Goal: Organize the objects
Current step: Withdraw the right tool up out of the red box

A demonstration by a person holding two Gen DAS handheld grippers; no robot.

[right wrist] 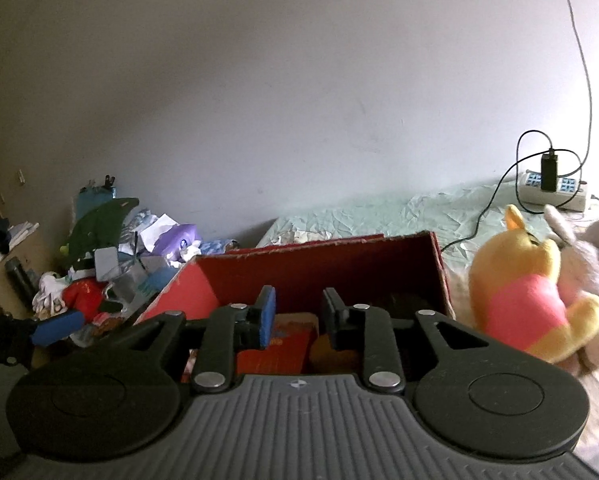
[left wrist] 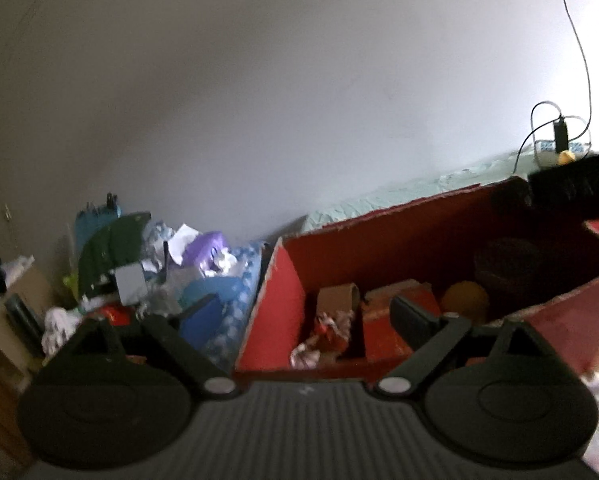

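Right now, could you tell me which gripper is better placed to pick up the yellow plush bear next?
Probably the right gripper: the yellow plush bear sits just off its right side, beside the red box. The left gripper points at the box's left end, with no bear in its view.

An open box [right wrist: 319, 264] sits on the bed [right wrist: 379, 208], which runs back to the wall [right wrist: 299, 80]. Inside the box lie a cardboard roll [left wrist: 339, 294], a ball [left wrist: 465, 300] to its right and a round dark thing [left wrist: 507, 268] in the far right corner. Right of the box, a plush bear [right wrist: 527, 292] leans against another soft toy [right wrist: 595, 264]. Behind them a power strip [right wrist: 555, 190] lies on the bed. Left of the box, a pile of clutter [right wrist: 119, 256] stands against the wall.
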